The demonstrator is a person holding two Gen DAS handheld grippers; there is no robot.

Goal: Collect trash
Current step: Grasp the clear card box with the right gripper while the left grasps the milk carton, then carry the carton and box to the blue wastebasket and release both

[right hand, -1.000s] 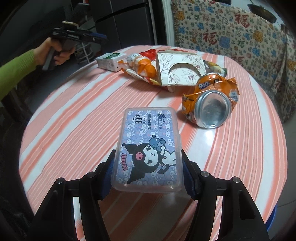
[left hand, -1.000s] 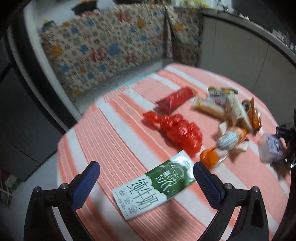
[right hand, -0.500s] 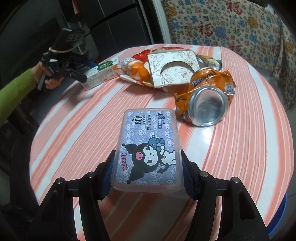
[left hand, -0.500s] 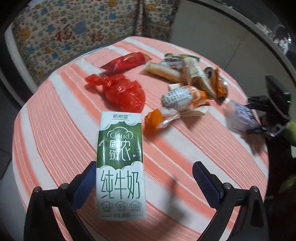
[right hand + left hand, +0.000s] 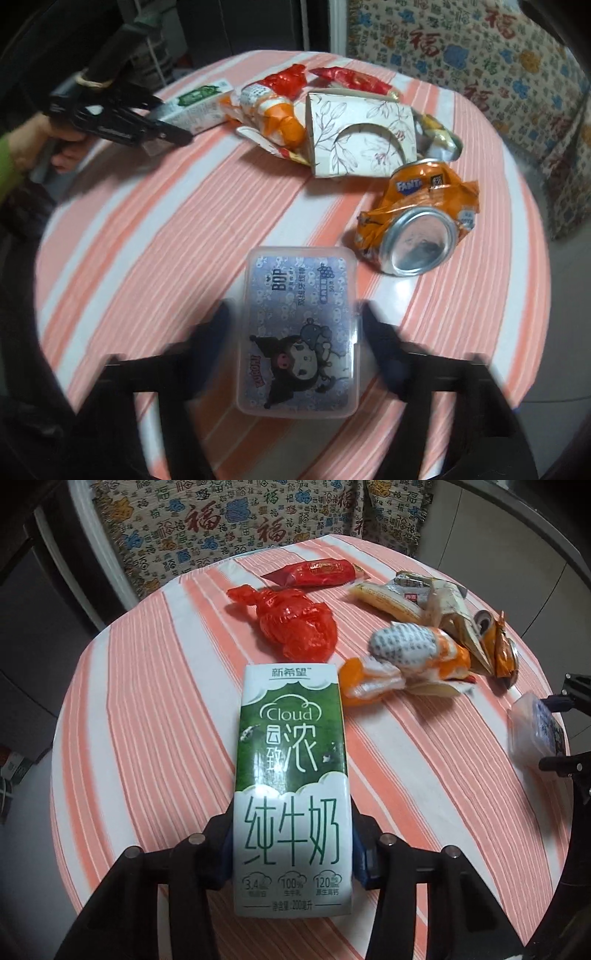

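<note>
My left gripper (image 5: 291,843) is shut on a green-and-white milk carton (image 5: 291,760), gripping its near end just above the striped round table (image 5: 147,720). It also shows in the right wrist view (image 5: 166,133), with the carton (image 5: 199,107). My right gripper (image 5: 295,332) has its fingers slightly apart on either side of a clear plastic floss-pick box (image 5: 299,332) with a cartoon label; the box lies on the table. In the left wrist view the box (image 5: 535,734) is at the right edge.
Trash lies across the table: a red plastic bag (image 5: 295,624), a red wrapper (image 5: 317,574), an orange-and-white wrapper (image 5: 406,657), a crushed Fanta can (image 5: 417,225), a torn patterned cardboard box (image 5: 362,136). A patterned cloth (image 5: 258,520) covers furniture behind.
My left gripper moved in over the milk carton and closed on it. My right gripper's fingers have come apart from the floss box, which now rests on the table.
</note>
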